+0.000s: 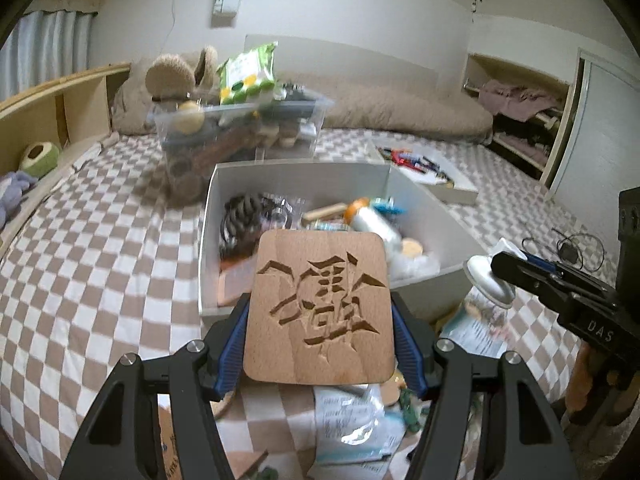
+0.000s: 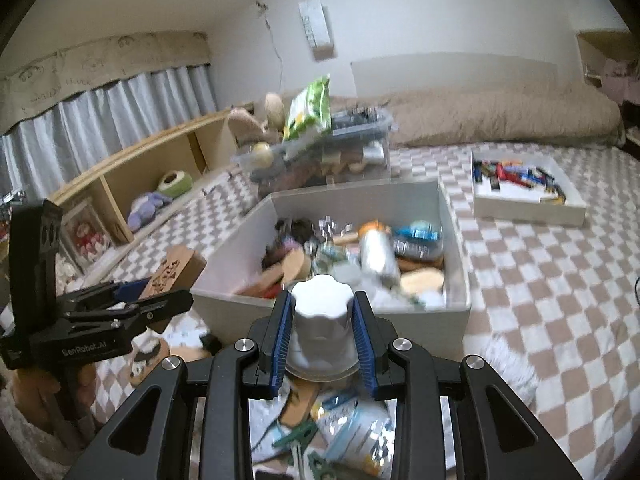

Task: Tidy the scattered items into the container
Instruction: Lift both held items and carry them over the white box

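Observation:
My left gripper [image 1: 320,334] is shut on a carved wooden coaster [image 1: 320,308] and holds it above the near edge of the white container [image 1: 304,170]. The coaster also shows in the right wrist view [image 2: 176,270]. My right gripper [image 2: 322,326] is shut on the white lid of a clear jar [image 2: 322,312], just before the container's near wall [image 2: 332,318]. In the left wrist view the jar [image 1: 490,280] hangs at the right. The container holds several mixed items. Scattered packets and green clips [image 2: 304,440] lie on the checkered bedspread below both grippers.
A clear plastic bin [image 1: 240,128] full of items, with a green snack bag on top, stands behind the container. A shallow white tray [image 2: 524,192] of small colourful things lies to the right. A brown duvet [image 2: 500,120] lines the back. A wooden shelf [image 2: 132,176] runs along the left.

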`<state>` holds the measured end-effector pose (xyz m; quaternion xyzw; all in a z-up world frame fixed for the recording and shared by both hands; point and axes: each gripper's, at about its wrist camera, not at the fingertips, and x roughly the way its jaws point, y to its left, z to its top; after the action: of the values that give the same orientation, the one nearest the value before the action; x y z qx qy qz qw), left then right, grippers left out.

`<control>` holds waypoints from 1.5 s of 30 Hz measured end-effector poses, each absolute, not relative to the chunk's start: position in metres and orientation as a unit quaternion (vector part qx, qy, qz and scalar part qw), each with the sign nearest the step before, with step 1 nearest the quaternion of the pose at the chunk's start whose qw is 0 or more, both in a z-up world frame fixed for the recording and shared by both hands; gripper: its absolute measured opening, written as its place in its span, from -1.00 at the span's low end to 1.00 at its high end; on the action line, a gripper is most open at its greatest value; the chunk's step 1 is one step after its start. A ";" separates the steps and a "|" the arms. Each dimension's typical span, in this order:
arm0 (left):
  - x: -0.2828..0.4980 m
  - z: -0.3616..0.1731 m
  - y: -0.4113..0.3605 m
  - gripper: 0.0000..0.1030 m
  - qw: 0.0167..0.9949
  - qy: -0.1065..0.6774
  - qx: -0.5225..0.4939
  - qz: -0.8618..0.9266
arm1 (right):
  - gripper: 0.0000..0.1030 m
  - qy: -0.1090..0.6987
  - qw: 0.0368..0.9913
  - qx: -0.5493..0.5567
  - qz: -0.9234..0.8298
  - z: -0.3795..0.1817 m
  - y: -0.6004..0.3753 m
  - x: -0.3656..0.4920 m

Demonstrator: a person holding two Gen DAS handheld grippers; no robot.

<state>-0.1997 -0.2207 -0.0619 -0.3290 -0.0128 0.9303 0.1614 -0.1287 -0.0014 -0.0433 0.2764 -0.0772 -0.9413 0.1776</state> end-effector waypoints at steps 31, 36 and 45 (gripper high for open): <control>-0.268 -0.031 -0.211 0.24 0.175 -0.049 -0.292 0.939 | -0.40 -0.099 0.156 0.294 -0.938 -0.025 0.018 -0.221; -0.281 -0.049 -0.214 0.24 0.172 -0.064 -0.313 0.932 | -0.40 -0.098 0.142 0.324 -0.930 -0.044 0.024 -0.231; -0.296 -0.075 -0.212 0.24 0.169 -0.074 -0.342 0.921 | -0.40 -0.084 0.132 0.347 -0.925 -0.061 0.023 -0.240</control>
<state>-0.2964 -0.2122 -0.0751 -0.3420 -0.0737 0.9214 0.1694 -0.2400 0.0226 -0.0608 0.3474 -0.0841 -0.9246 0.1318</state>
